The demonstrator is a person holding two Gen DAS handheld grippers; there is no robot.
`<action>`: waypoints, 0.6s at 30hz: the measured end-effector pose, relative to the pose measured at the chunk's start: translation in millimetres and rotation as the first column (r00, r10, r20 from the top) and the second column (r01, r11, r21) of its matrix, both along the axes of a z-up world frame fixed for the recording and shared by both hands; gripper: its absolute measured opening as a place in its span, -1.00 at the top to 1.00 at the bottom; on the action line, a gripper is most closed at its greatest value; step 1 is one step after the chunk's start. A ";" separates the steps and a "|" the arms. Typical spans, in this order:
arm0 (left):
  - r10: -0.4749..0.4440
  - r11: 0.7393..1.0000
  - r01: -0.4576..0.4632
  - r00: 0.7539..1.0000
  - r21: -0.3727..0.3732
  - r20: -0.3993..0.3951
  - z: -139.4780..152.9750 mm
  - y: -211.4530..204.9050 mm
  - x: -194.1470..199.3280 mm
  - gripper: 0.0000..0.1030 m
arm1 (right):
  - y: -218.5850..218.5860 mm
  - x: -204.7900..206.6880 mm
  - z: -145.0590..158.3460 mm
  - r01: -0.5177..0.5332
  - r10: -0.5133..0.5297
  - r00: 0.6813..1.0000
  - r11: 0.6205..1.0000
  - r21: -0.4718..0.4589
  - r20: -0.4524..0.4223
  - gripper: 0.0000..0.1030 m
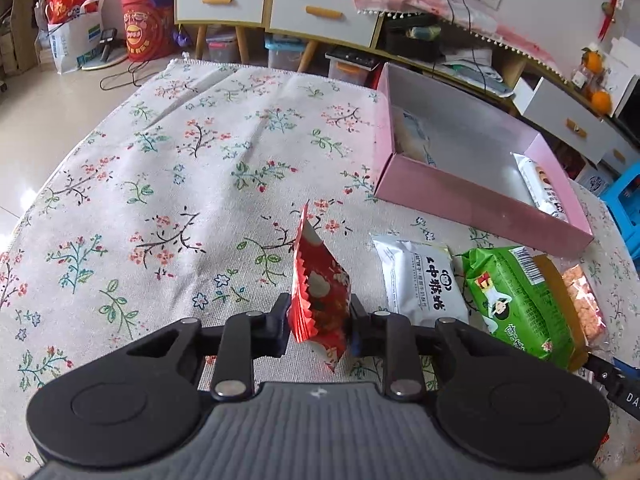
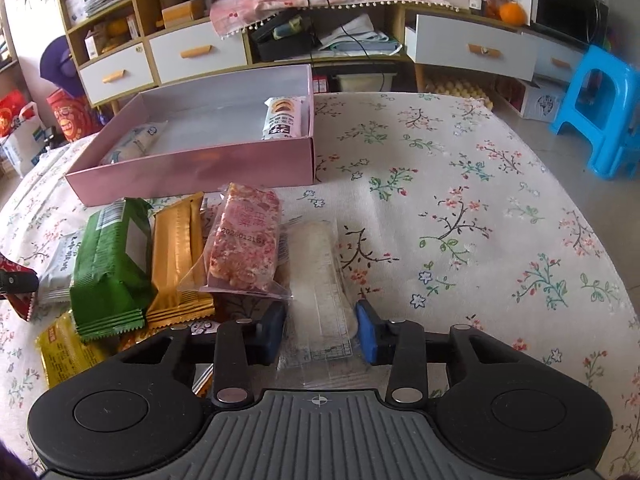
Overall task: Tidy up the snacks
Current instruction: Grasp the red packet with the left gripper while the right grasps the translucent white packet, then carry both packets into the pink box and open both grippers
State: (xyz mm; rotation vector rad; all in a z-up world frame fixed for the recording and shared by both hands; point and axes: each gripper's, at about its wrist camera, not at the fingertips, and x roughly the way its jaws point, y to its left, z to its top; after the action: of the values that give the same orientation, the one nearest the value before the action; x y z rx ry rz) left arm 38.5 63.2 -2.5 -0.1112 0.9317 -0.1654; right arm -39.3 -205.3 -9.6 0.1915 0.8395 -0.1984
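My left gripper [image 1: 318,326] is shut on a red snack packet [image 1: 318,288] and holds it on edge above the floral tablecloth. My right gripper [image 2: 320,330] is shut on a clear-wrapped white rice-cracker packet [image 2: 316,264] that lies on the cloth. The pink box [image 2: 208,168] sits beyond it and also shows in the left wrist view [image 1: 472,200]. It holds two packets, one at each end [image 2: 282,118] [image 2: 134,144]. Loose snacks lie left of my right gripper: a pink packet [image 2: 244,240], a gold packet [image 2: 178,256], a green packet [image 2: 110,264] and a yellow packet [image 2: 64,350].
A white packet [image 1: 420,278] and the green packet [image 1: 516,300] lie right of my left gripper. The round table's floral cloth [image 1: 180,180] spreads to the left. Cabinets with drawers [image 2: 472,46] stand behind the table. A blue stool [image 2: 600,108] stands at the right.
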 end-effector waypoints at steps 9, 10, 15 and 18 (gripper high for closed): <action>-0.010 1.000 0.011 0.999 -0.029 0.037 12.1 4.5 -8.4 0.51 | -8.8 -12.8 3.3 0.047 -0.049 0.999 0.996 0.073 0.022 0.38; -0.012 0.999 0.014 0.999 -0.034 0.040 13.7 5.0 -9.5 0.51 | -10.4 -15.0 4.5 0.055 -0.057 0.998 0.995 0.080 0.028 0.38; -0.015 0.998 0.018 0.999 -0.063 0.043 17.2 6.6 -12.9 0.51 | -29.6 -25.5 11.0 0.107 -0.117 0.992 0.981 0.161 0.054 0.39; -0.016 0.997 0.019 0.999 -0.080 0.042 17.9 8.1 -13.7 0.51 | -38.3 -30.8 12.4 0.128 -0.143 0.988 0.972 0.196 0.062 0.39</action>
State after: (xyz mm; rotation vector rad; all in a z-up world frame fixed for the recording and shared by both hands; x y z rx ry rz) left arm 24.8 71.4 15.4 -0.1737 0.8850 -0.2212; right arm -70.1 -243.6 2.8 0.4359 0.7703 -0.2368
